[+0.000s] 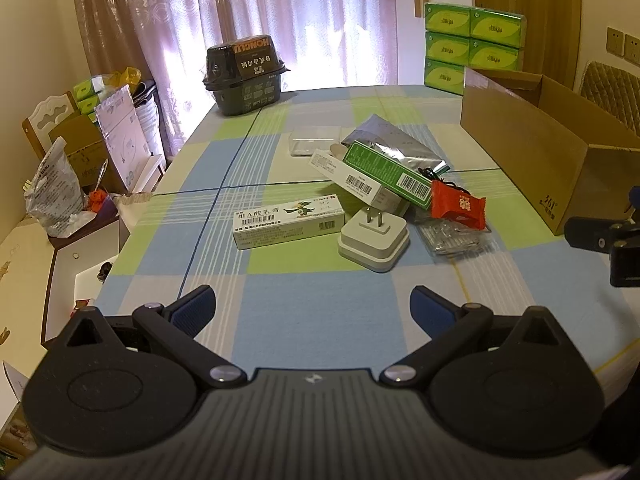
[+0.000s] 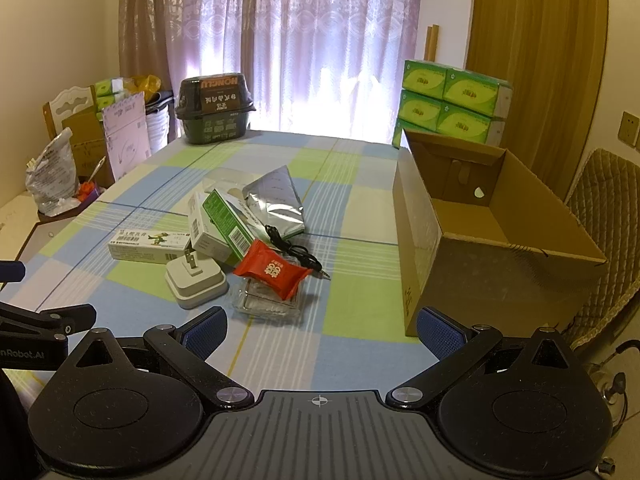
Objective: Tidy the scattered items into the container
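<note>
**Scattered Items and Open Carton: Current Layout**

On the right side of the checked tablecloth [image 2: 360, 320], one open cardboard carton [image 2: 500, 240] is standing with its flaps up. The visible part of its interior is showing bare cardboard, with nothing seen inside; the near corner of the floor is hidden by the front wall.

To the left of the carton, well apart from it, the loose items are lying in one pile:
- Three medicine boxes: one white ointment box with a cartoon figure [image 1: 289, 220], one white box with a barcode [image 1: 346, 176], and one green box [image 1: 388, 174] leaning across it.
- One white plug adapter [image 1: 373, 240], prongs pointing up.
- One red snack packet [image 2: 272, 270], resting on one clear plastic pack [image 2: 272, 306].
- One silver foil pouch [image 2: 276, 200].
- One black cable [image 2: 296, 254].

At the far edge, one dark wrapped basket [image 2: 216, 108] is sitting; five green tissue packs [image 2: 452, 102] are showing behind the carton.

The left gripper [image 1: 313, 308] and the right gripper [image 2: 322, 330] are hovering over the near cloth, each with fingers spread wide and gripping nothing.
</note>
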`<state>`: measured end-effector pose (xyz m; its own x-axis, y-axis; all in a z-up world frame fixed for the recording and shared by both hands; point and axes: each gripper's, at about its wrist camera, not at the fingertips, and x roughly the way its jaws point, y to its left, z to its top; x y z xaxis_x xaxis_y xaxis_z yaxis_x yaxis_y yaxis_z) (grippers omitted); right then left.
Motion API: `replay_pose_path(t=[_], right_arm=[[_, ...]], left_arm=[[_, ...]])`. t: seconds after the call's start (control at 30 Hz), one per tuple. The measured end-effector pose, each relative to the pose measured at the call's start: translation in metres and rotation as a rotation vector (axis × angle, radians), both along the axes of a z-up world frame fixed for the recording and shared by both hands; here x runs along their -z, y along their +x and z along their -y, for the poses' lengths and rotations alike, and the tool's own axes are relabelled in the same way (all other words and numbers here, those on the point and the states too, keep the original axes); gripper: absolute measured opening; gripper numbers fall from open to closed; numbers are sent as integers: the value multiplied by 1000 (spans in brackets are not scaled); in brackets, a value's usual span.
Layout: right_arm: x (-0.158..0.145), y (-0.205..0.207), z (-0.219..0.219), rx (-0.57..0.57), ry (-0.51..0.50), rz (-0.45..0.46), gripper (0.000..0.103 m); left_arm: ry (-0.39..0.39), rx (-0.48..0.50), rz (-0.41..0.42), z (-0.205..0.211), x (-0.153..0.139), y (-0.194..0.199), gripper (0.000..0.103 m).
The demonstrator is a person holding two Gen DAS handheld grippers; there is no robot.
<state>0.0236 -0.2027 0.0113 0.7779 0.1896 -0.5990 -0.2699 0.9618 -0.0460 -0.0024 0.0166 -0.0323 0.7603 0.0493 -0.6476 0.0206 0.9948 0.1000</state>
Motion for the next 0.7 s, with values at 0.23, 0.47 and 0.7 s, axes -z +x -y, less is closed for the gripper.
replay_pose_path(t=[0.23, 0.47, 0.7], right_arm=[[-2, 4, 3, 17, 18, -20, 103], [-3, 11, 6, 7, 42, -45, 103], [2, 20, -6, -131, 2, -3, 103]], left_arm=[[-23, -28, 1, -5, -7, 2, 102], [-123, -39, 25, -19, -28, 12, 102], [-82, 88, -10, -23, -29, 38, 102]])
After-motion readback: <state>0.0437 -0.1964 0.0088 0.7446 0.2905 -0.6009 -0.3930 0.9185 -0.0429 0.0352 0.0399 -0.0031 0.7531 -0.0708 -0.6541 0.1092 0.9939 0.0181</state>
